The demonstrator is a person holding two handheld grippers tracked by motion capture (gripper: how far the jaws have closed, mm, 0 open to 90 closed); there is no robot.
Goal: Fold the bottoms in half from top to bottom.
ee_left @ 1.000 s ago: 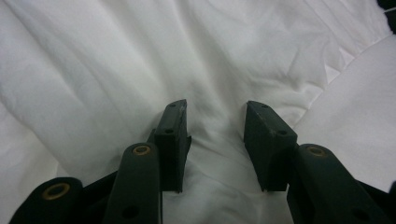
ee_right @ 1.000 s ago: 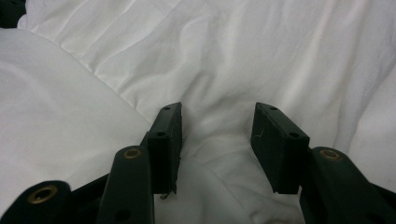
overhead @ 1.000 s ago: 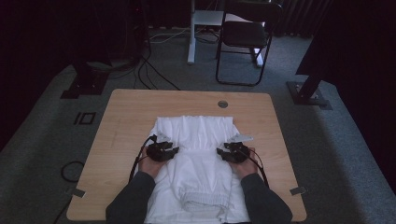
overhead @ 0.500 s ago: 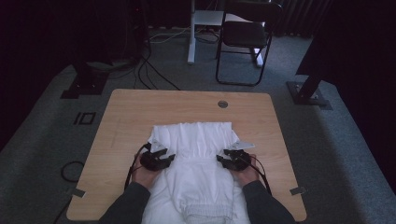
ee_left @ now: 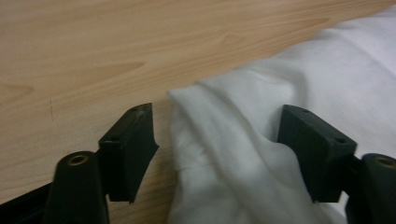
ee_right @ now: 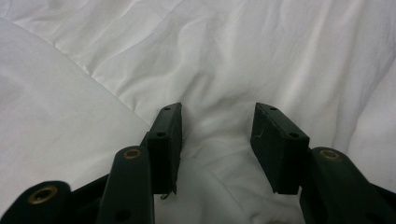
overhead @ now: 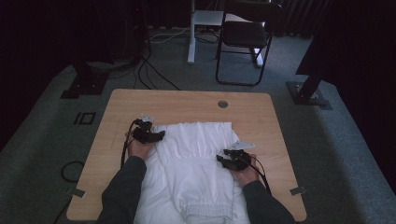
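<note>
A white garment (overhead: 201, 158) lies spread on the wooden table (overhead: 187, 105), and its near end hangs toward the person. My left gripper (overhead: 161, 135) is at the garment's far left corner, pointing right. In the left gripper view its jaws have just been opening and the left gripper (ee_left: 217, 114) stands wide, straddling the garment's folded edge (ee_left: 243, 93); the left pad is over bare wood (ee_left: 93, 46). My right gripper (overhead: 220, 160) rests on the garment's right side. In the right gripper view the right gripper (ee_right: 218, 112) is half apart, with wrinkled cloth (ee_right: 233, 46) lying between the jaws.
A round cable hole (overhead: 222, 104) sits near the table's far edge. Behind the table a black chair (overhead: 243, 37) and a white post (overhead: 191, 32) stand on the grey carpet. Cables (overhead: 154, 70) and dark stand bases (overhead: 79, 86) (overhead: 308, 93) flank the table.
My left hand has moved away from the person to the garment's far left corner. The right hand has stayed on the garment's right side.
</note>
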